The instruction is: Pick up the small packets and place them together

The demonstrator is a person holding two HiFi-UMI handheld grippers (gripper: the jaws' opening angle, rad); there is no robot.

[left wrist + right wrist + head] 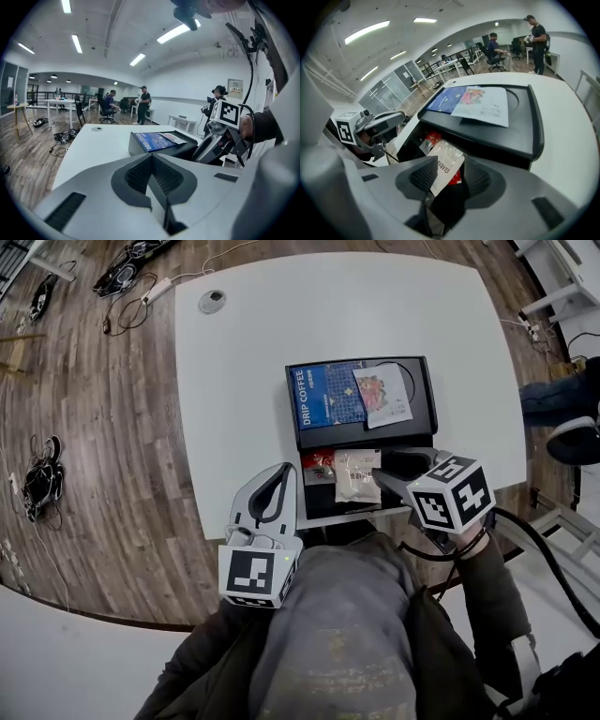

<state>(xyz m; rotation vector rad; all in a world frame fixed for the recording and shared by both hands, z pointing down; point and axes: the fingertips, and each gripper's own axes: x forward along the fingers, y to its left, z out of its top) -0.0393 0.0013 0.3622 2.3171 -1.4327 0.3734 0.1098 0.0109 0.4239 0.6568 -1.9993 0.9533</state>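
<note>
white packet: lying in the black tray, about mid-tray; near end sits between the right gripper's jaws
red packet: same tray, just left of the white packet and partly under its edge; whether they touch, can't tell
picture packet: flat on the lid, right half, corner over the blue panel
blue panel: reads DRIP COFFEE, left half of lid; loose or printed on, can't tell
right gripper: released, jaws apart, reaching into the tray from the right; white packet leans by one pad, clear gap to the other, not pinched
left gripper: clenched, jaws together, nothing between them; hovers at the near table edge, left of the tray, apart from all packets
tray vs lid: lid lies just beyond the tray, edges touching or overlapping
table: white, tray and lid at its near-centre edge close to the person
floor: wood, cables lying left of the table
</note>
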